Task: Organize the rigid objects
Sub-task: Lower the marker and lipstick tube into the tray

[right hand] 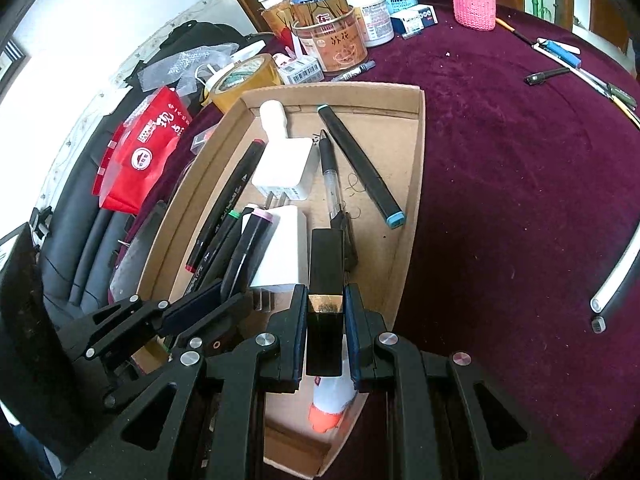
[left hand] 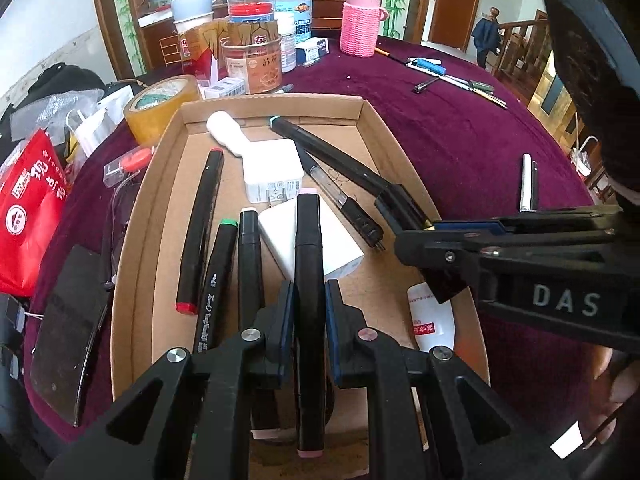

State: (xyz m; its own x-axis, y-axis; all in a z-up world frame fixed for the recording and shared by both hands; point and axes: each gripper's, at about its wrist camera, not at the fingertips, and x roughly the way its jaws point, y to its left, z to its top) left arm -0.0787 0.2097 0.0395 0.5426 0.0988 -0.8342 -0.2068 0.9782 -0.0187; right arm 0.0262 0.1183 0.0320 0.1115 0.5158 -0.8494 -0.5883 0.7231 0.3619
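Observation:
A shallow cardboard tray (left hand: pixel 168 152) lies on the maroon tablecloth and holds several markers, a clear pen (left hand: pixel 324 176), two white chargers and a white tube (left hand: pixel 432 320). Over the tray's near end my left gripper (left hand: pixel 309 286) is shut on a black marker with pink caps (left hand: pixel 308 240). My right gripper (right hand: pixel 325 290) is shut on a black rectangular stick with a gold band (right hand: pixel 326 264), low over the tray's near right part. In the left wrist view the right gripper (left hand: pixel 412 232) reaches in from the right. In the right wrist view the left gripper (right hand: pixel 230 292) shows at the left.
Jars, a yellow tape roll (left hand: pixel 160 104) and a pink knit-covered bottle (left hand: pixel 360 28) crowd the far side. A red packet (left hand: pixel 28 208) lies to the left. Loose pens (left hand: pixel 452 76) and a white pen (left hand: pixel 526 182) lie on the cloth to the right.

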